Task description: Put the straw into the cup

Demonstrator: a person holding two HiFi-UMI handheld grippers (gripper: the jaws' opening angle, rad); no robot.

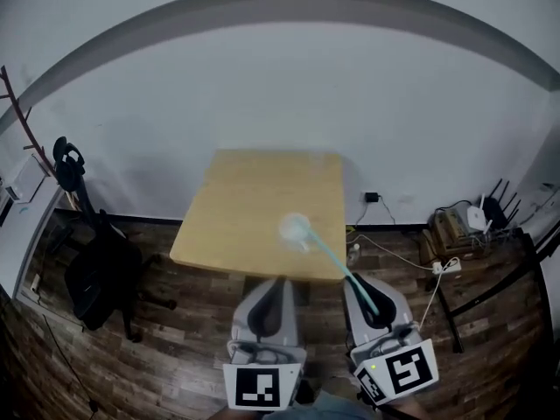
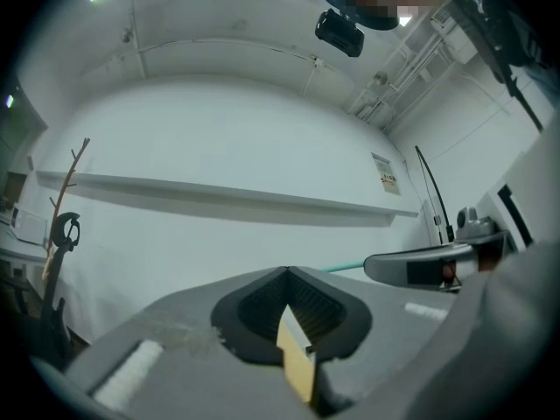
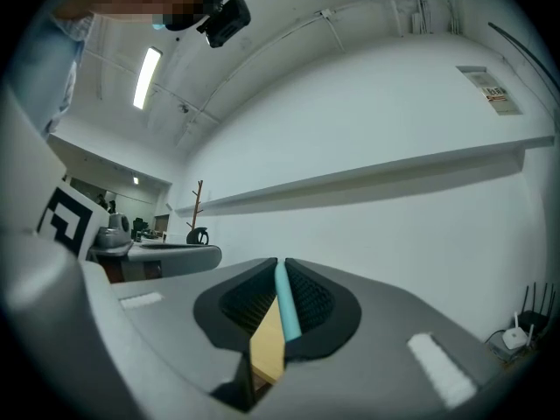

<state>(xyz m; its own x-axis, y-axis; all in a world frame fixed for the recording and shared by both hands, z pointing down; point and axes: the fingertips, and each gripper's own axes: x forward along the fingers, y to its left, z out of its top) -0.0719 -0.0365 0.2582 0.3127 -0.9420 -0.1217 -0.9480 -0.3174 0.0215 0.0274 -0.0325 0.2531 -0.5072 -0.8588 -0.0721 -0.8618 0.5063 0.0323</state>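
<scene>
Wooden table, cup, chair nearby; right hand-held gripper clamped on straw, left hand-held gripper together.

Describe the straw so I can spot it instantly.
Find the light wooden table against the white wall. At its near edge, the right gripper pinches the straw, a thin tube slanting toward the pale cup. It alone is teal.
</scene>
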